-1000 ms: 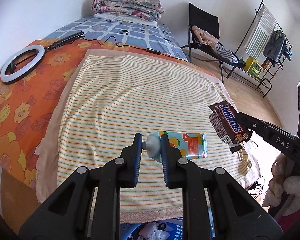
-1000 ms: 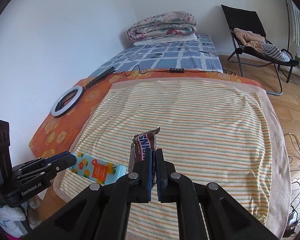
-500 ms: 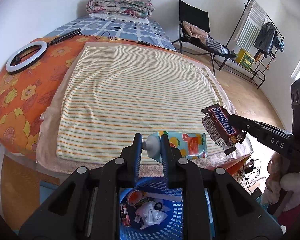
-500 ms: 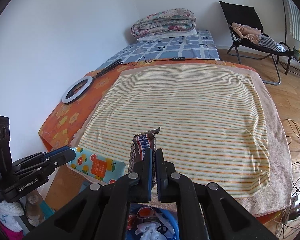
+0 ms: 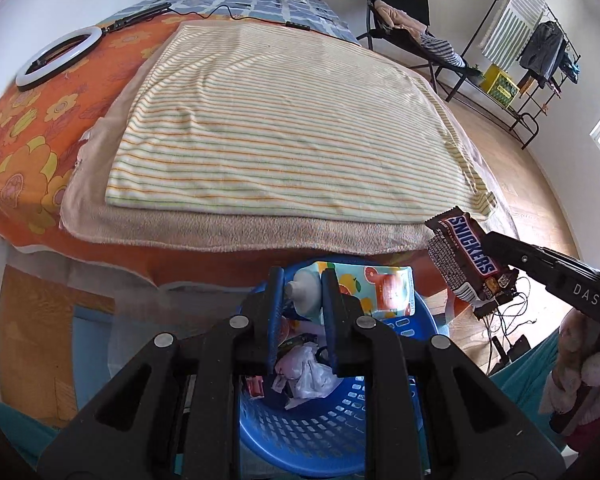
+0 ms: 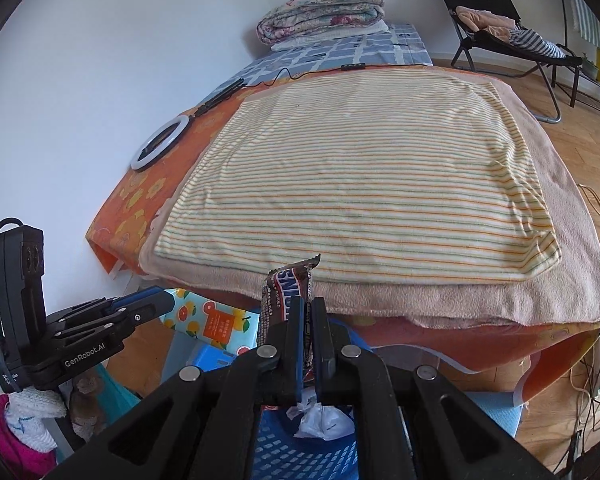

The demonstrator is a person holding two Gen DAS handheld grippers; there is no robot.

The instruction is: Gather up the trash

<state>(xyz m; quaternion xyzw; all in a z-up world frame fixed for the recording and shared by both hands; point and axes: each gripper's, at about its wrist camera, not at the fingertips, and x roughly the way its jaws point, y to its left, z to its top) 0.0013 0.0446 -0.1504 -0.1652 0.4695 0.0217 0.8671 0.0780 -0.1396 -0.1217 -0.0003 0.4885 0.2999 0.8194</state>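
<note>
The left gripper point(image 5: 302, 300) was clamped on a fruit-printed pouch point(image 5: 364, 290) by its white cap, directly above the blue basket point(image 5: 324, 432), which held crumpled waste. Right of the basket, the right gripper point(image 5: 496, 258) gripped a Snickers wrapper point(image 5: 462, 254). Beyond the basket lay the striped blanket point(image 5: 284, 120).

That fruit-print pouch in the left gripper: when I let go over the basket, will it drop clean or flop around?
The pouch, pinched by its cap in the left gripper, sticks out flat without sagging, so it is probably light and fairly stiff. It hangs above the blue basket, so it should likely fall in, perhaps landing tilted on the crumpled trash there.
</note>
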